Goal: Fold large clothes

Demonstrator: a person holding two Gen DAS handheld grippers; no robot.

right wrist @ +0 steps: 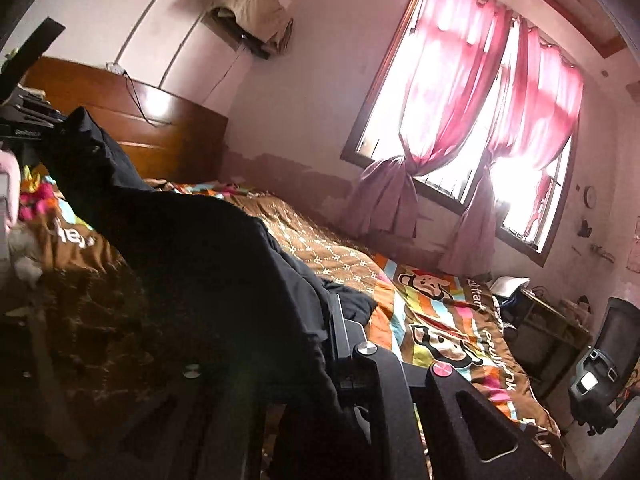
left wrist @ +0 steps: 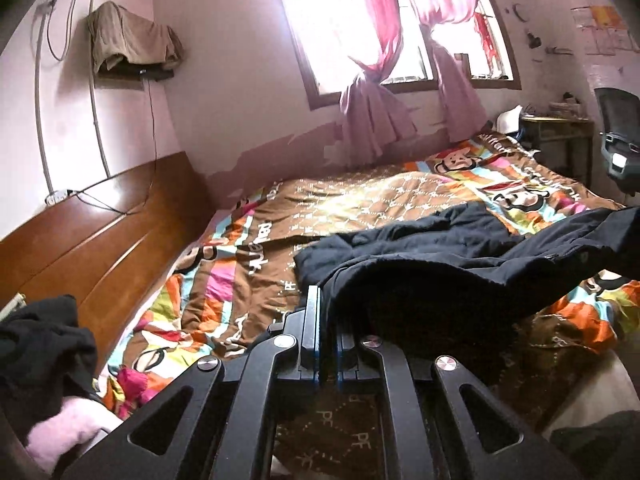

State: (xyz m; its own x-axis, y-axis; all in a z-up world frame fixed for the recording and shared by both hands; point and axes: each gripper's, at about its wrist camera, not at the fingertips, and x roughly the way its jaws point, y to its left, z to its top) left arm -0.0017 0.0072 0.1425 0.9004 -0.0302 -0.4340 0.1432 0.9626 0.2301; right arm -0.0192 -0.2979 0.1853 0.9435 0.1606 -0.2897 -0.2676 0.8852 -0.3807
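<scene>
Over the bed (left wrist: 360,200), one dark navy garment (left wrist: 440,264) hangs stretched between two claws, its far part still resting on the patterned bedspread (left wrist: 224,280). Left claw (left wrist: 329,312) is closed on the cloth's edge, which covers its right finger. Right claw (right wrist: 320,320) is largely buried under the fabric; only one finger (right wrist: 340,332) shows, so its grip is hard to see, though it reads as clamped on the garment. From the right wrist view the left claw (right wrist: 60,120) pinches the far corner. Cloth looks thick, creased, nearly black in shadow. Another dark heap (left wrist: 40,344) sits cut off at the frame's left edge.
</scene>
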